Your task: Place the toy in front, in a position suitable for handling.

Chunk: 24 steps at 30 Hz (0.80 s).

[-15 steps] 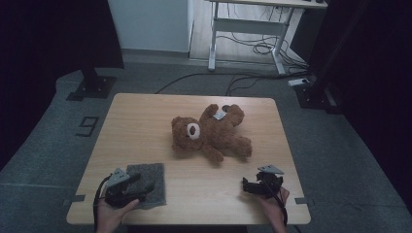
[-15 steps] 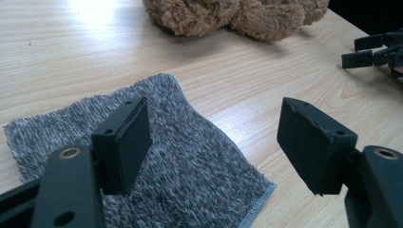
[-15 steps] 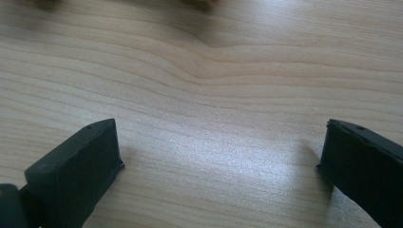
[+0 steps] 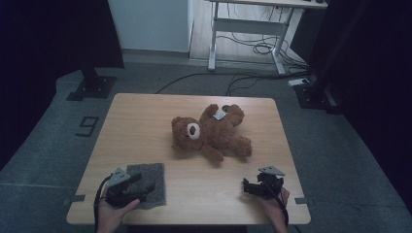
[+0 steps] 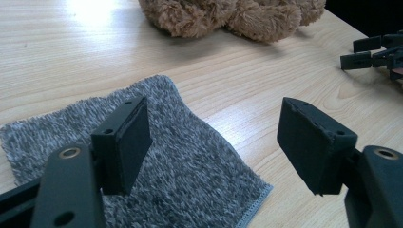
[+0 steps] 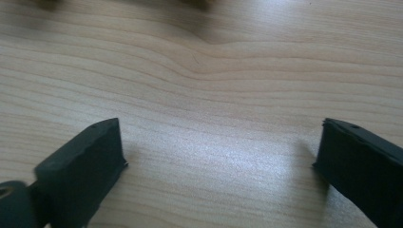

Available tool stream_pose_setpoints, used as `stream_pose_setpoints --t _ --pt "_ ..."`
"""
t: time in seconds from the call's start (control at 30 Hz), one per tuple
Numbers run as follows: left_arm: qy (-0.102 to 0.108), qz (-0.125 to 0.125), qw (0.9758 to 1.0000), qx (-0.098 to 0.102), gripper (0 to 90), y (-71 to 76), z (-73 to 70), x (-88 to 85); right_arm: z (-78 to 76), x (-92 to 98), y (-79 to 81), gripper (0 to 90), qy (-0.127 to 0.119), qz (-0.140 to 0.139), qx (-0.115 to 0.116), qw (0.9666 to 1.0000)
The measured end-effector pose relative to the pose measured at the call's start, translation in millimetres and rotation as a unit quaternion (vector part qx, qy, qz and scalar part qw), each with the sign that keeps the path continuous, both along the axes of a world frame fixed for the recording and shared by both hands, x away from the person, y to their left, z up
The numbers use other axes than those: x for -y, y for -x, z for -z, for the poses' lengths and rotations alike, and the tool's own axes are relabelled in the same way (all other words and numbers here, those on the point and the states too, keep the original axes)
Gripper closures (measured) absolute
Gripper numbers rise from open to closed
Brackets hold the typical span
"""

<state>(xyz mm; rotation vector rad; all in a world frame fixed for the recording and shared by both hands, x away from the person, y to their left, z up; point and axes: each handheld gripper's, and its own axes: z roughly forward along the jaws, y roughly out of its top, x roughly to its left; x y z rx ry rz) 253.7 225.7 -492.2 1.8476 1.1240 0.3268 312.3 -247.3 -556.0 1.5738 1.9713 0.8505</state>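
Observation:
A brown teddy bear [image 4: 209, 133] lies on its back in the middle of the wooden table [image 4: 141, 121], with a white tag near one paw. A grey fuzzy cloth [image 4: 151, 178] lies flat at the front left. A hand holds my left gripper [image 4: 145, 187] low over the cloth's near part, open, with nothing between the jaws. In the left gripper view the cloth [image 5: 190, 161] spreads under my left gripper [image 5: 214, 118], and the bear [image 5: 228, 14] lies beyond it. At the front right my right gripper [image 4: 248, 187] stands open over bare wood, as does my right gripper [image 6: 218, 137] in its own view.
The table's front edge runs just below both hands. Bare wood lies between the cloth and the right gripper [image 5: 375, 52]. On the floor behind stand a white desk frame [image 4: 248, 29], loose cables and a black stand base [image 4: 90, 87].

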Motion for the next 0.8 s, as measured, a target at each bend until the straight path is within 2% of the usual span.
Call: stream_pose_setpoints --t 0.2,0.3,0.47,0.67,0.8 --pt "-0.001 0.0 1.0 0.001 26.8 0.2 0.0 0.9 -0.7 1.2 2.5 7.7 -0.006 0.003 0.008 0.9999" --pt "-0.002 0.0 1.0 0.0 26.7 -0.4 -0.2 1.3 -1.8 4.0 4.3 10.1 -0.022 0.004 0.021 0.9995" --pt "0.002 -0.001 1.0 -0.002 26.4 -1.0 -2.0 3.0 -2.3 5.3 4.6 10.6 -0.028 0.001 0.03 0.9992" --pt "0.0 0.005 1.0 -0.001 25.3 -4.7 -9.8 11.6 -8.8 5.1 3.8 11.6 -0.034 -0.006 0.05 0.9982" --pt "0.001 0.011 0.9999 0.009 26.0 -15.0 -18.9 18.0 -17.0 6.0 -0.3 11.4 -0.042 -0.014 0.056 0.9975"
